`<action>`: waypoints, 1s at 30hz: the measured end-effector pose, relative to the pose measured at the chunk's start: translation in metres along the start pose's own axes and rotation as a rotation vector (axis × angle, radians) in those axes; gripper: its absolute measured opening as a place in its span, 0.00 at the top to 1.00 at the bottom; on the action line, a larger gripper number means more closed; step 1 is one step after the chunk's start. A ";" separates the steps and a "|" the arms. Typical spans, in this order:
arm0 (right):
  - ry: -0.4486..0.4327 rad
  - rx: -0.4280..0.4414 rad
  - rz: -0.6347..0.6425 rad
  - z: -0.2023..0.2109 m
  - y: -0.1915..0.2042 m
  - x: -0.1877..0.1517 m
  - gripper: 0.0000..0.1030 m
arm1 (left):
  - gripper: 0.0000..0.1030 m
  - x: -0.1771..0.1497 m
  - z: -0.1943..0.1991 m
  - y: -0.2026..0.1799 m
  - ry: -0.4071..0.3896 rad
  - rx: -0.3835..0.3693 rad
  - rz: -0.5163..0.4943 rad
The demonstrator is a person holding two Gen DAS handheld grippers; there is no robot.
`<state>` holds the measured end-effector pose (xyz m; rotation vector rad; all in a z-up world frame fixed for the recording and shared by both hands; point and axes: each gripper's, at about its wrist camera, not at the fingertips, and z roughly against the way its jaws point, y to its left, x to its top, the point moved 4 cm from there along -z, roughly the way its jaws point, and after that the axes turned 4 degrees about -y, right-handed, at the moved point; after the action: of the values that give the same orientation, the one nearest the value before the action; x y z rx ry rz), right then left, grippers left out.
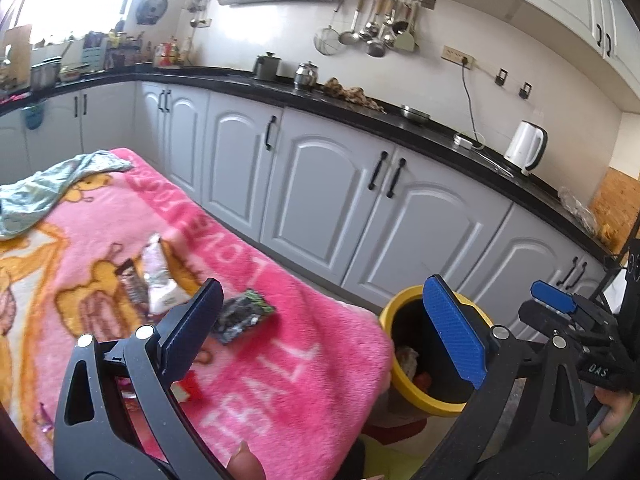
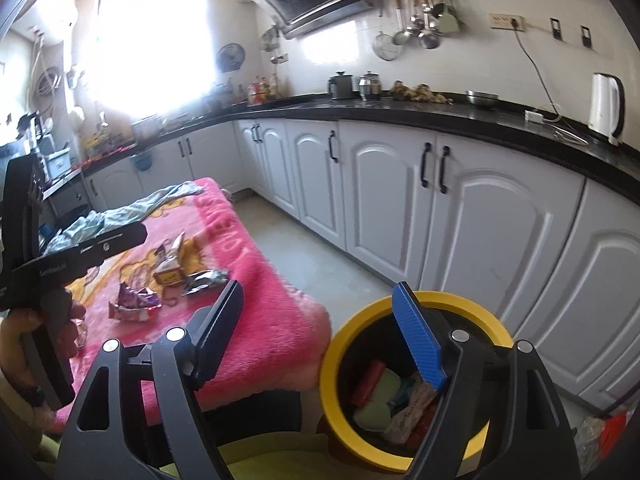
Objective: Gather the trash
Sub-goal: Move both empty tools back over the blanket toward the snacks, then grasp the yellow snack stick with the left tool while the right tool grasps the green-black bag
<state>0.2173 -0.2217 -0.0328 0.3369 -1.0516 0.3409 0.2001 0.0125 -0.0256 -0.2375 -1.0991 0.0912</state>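
The left tool (image 1: 324, 328) hangs with its 2 fingers spread wide and nothing between them, above the near corner of the pink blanket (image 1: 248, 360) that covers the tabletop. Its right finger, the one with the blue pad (image 1: 454, 330), stands in front of the mouth of the yellow bin (image 1: 424, 404), which sits on the floor just beside the blanket's edge.

The right tool (image 2: 320, 336) is also spread and holds nothing; its blue-padded finger (image 2: 418, 338) hangs over the open bin (image 2: 340, 412). Inside the bin lie several pieces already (a red one, a pale green one, and a printed white wrapper can be made out).

Trash is left on the blanket. In the left wrist view, a dark green-and-black wrapper (image 1: 244, 314) lies just ahead of the left tool's dark finger, with a white packet (image 1: 158, 280) and a brown wrapper (image 1: 134, 286) side by side farther in, and a red-and-white scrap (image 1: 188, 390) close behind the dark finger. The right wrist view shows a purple crumpled wrapper (image 2: 134, 302), a silver one (image 2: 204, 280) and a small brown-labelled packet (image 2: 170, 270) grouped near the middle of the blanket.

A pale green cloth (image 1: 44, 190) lies bunched at the blanket's far end. Behind runs a black kitchen counter (image 1: 360, 114) over white cabinets, with a white kettle (image 1: 526, 148) on it.
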 end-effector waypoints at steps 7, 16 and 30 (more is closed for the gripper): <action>0.003 0.045 0.057 -0.005 0.034 0.004 0.23 | 0.11 0.005 0.020 0.025 -0.033 0.041 0.022; 0.021 0.117 0.124 -0.018 0.077 0.008 0.22 | 0.11 0.005 0.040 0.051 -0.058 0.085 0.041; 0.049 0.207 0.194 -0.059 0.139 0.015 0.22 | 0.11 -0.009 0.067 0.110 -0.054 0.198 0.087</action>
<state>0.2106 -0.0703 -0.0316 0.4106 -1.0052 0.6321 0.1409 0.1273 -0.0301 -0.1058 -1.1255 0.2845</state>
